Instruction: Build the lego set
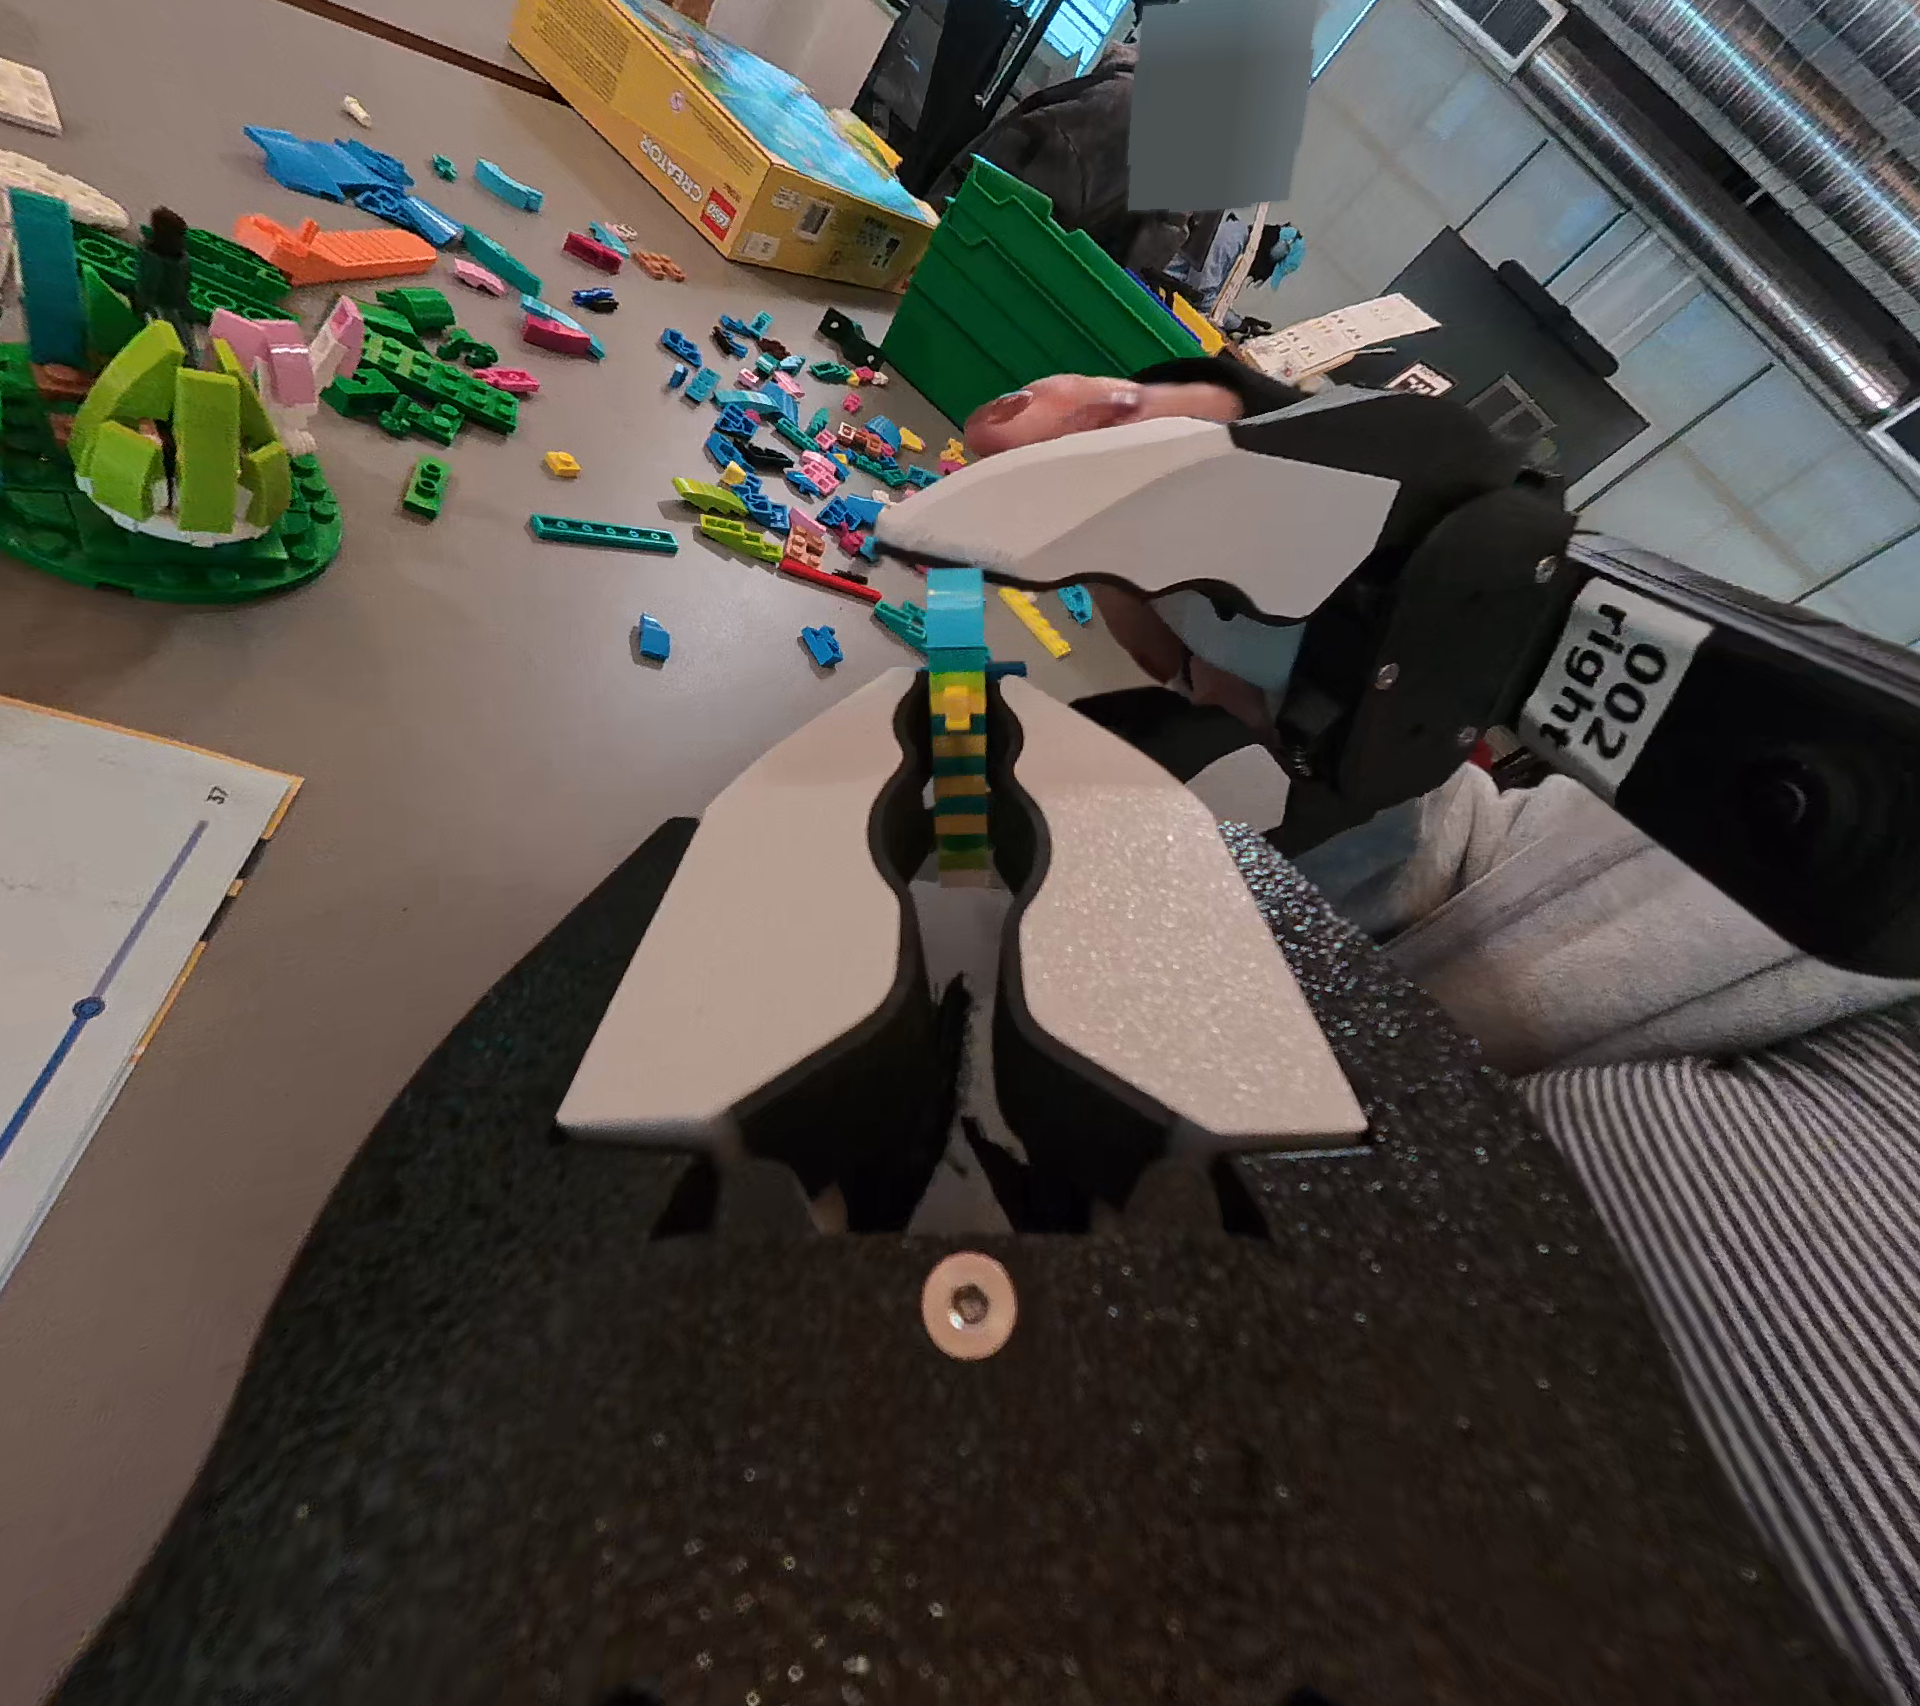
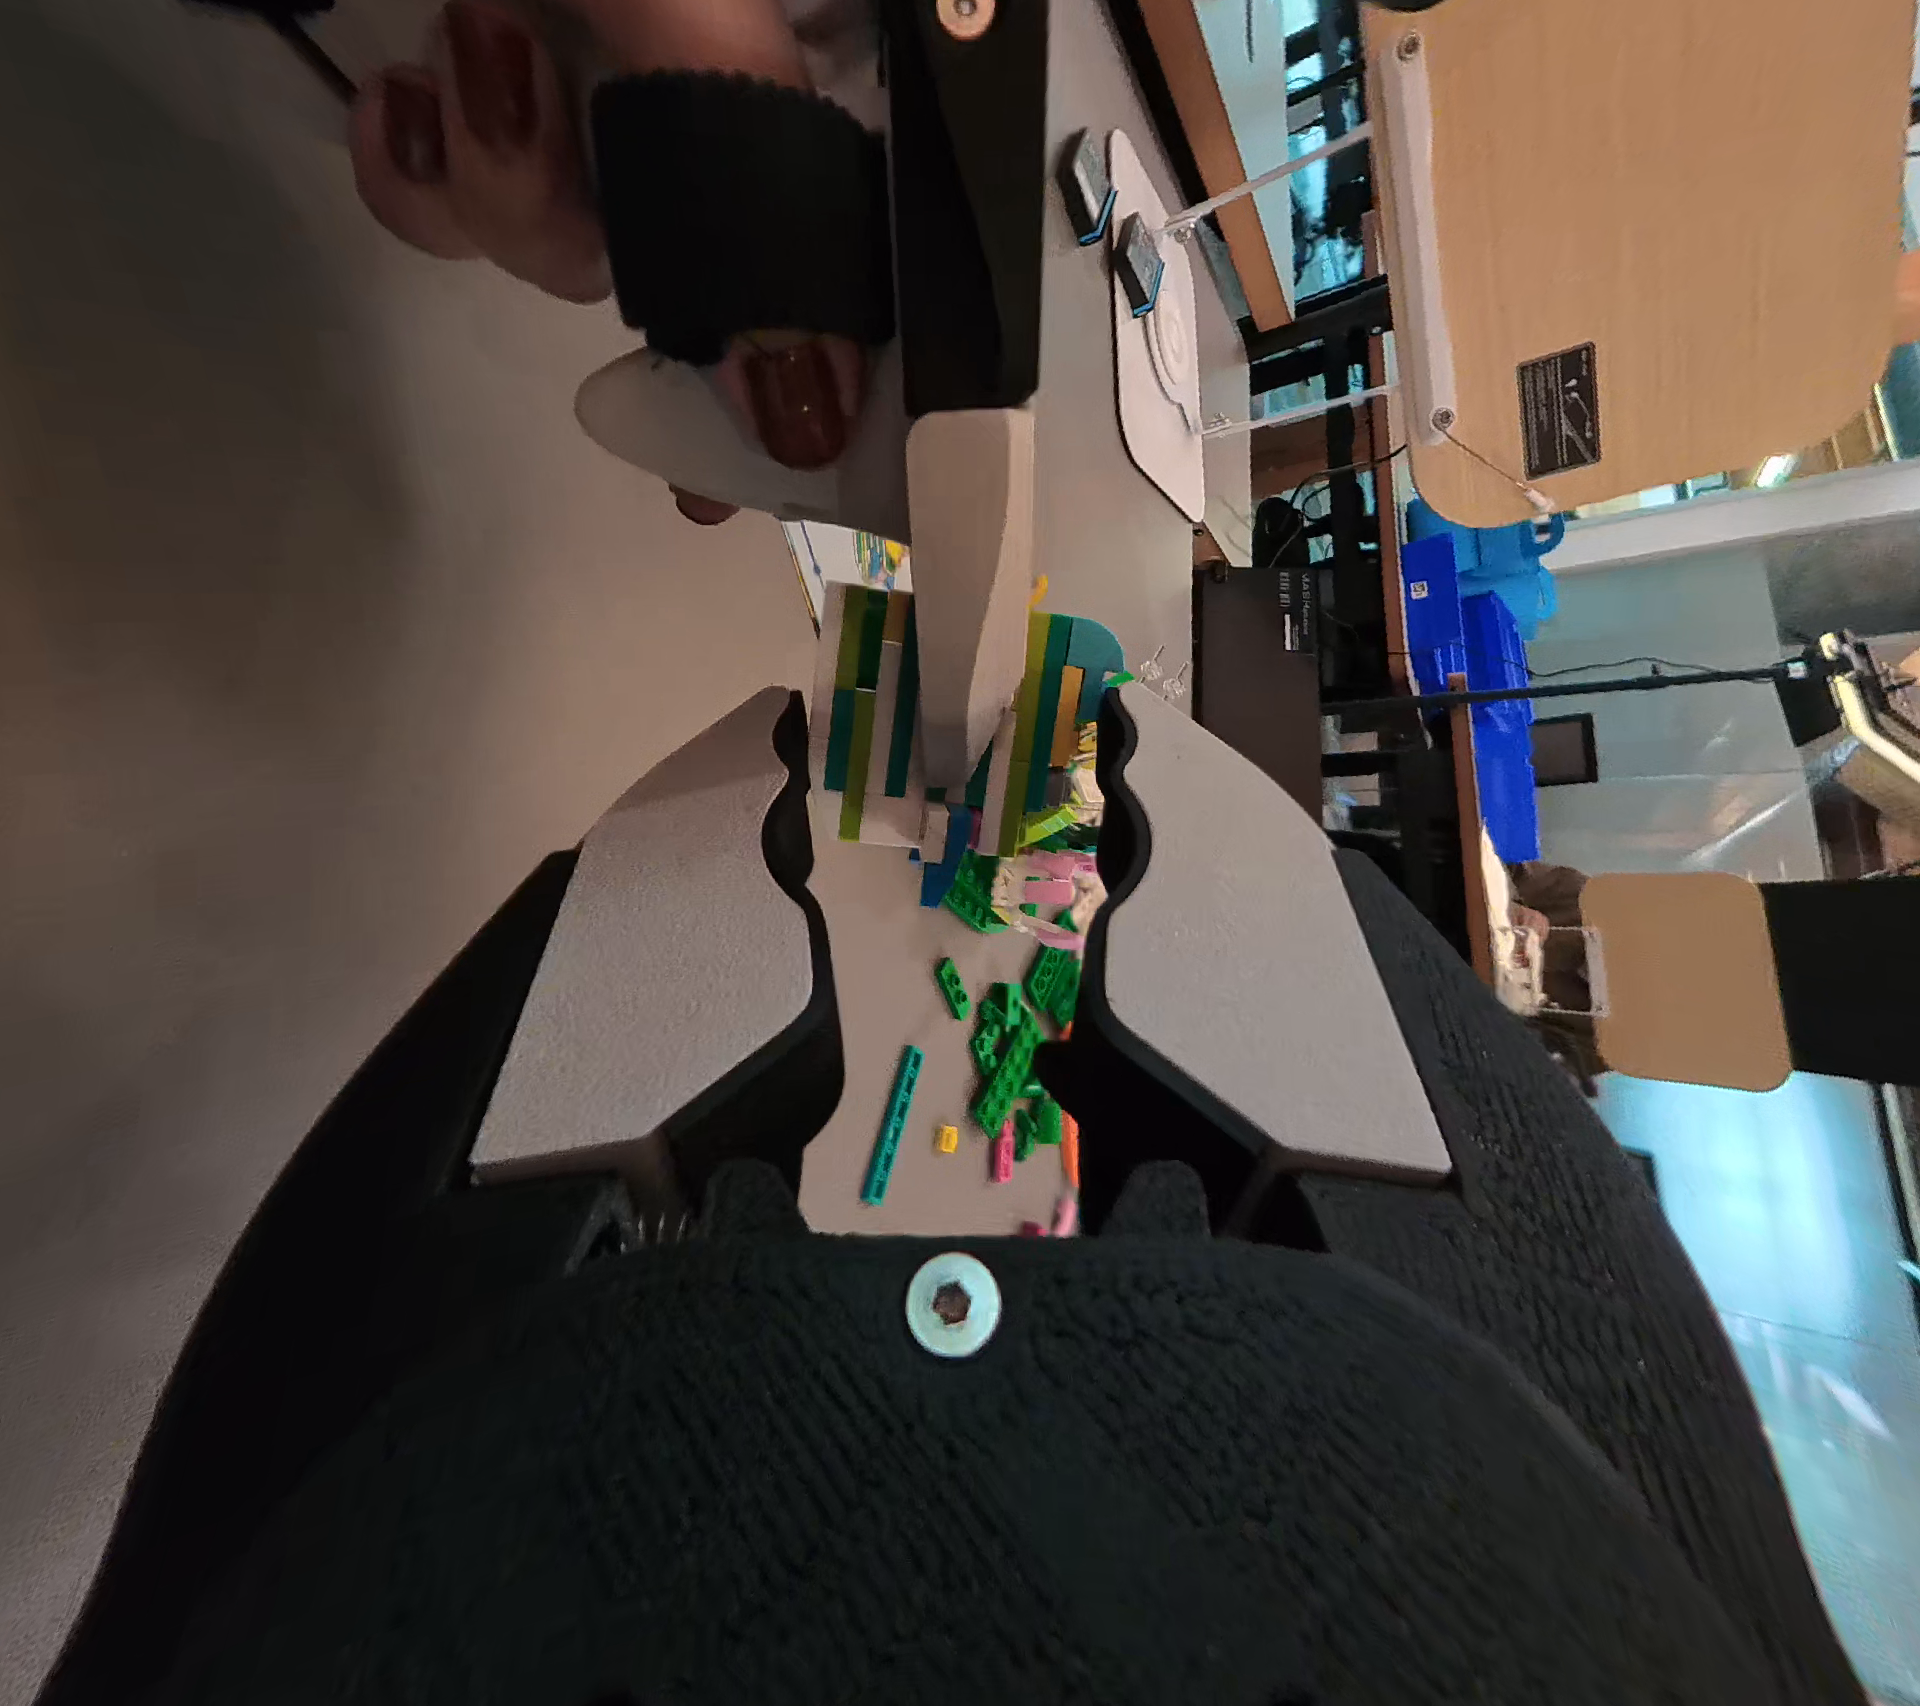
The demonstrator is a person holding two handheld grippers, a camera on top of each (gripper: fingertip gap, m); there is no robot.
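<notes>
A small flat assembly of teal, yellow and green striped bricks with a blue end (image 1: 954, 617) is clamped between the tips of my left gripper (image 1: 956, 680), held above the table. My right gripper's upper finger (image 1: 1091, 493) comes in from the right and rests on the blue end. In the right wrist view the assembly (image 2: 873, 700) fills the gap between the fingertips of my right gripper (image 2: 954, 706), whose jaws stand wide apart at its two ends. The left gripper's finger (image 2: 966, 576) covers its middle.
On the grey table (image 1: 416, 721), a partly built green model (image 1: 166, 451) stands at the left and loose bricks (image 1: 790, 430) are scattered in the middle. A yellow set box (image 1: 707, 129) and green bins (image 1: 997, 306) stand behind. An open booklet (image 1: 94, 908) lies near left. Less than 4 cm separates the two grippers' tips.
</notes>
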